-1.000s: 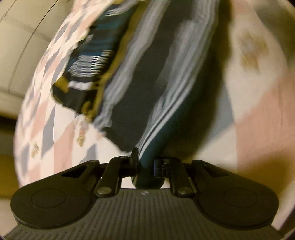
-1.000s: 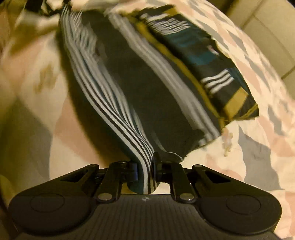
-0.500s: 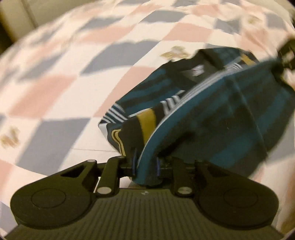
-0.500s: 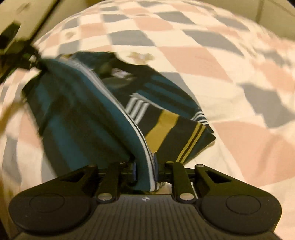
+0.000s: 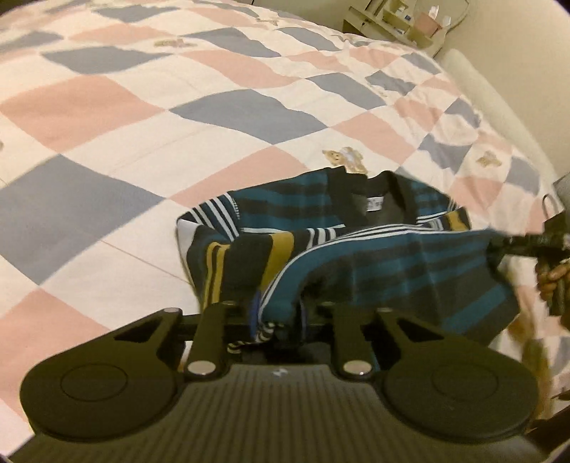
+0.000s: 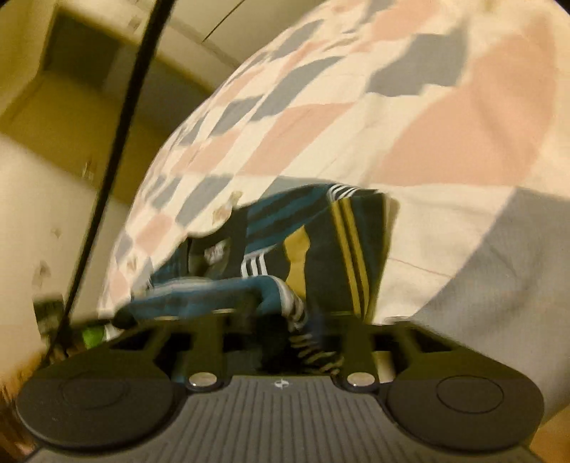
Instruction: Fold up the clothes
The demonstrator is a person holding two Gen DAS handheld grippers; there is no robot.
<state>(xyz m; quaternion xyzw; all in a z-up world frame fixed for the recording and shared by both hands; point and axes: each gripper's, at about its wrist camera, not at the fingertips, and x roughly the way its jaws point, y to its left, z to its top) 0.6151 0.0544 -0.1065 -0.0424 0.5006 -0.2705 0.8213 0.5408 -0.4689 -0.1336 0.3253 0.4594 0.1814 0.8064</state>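
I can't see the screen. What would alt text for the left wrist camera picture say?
The left gripper is shut on the edge of a striped shirt in teal, black, white and mustard, held stretched across to the right gripper at the picture's right edge. The shirt's far part lies on a bed quilt of pink, grey and cream squares.

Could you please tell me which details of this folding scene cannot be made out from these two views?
- Left wrist view: white neck label on the teal, black and mustard striped shirt, print too small.
- Left wrist view: beige shelf, contents tiny, edge-cropped.
- Right wrist view: right gripper, motion-blurred.
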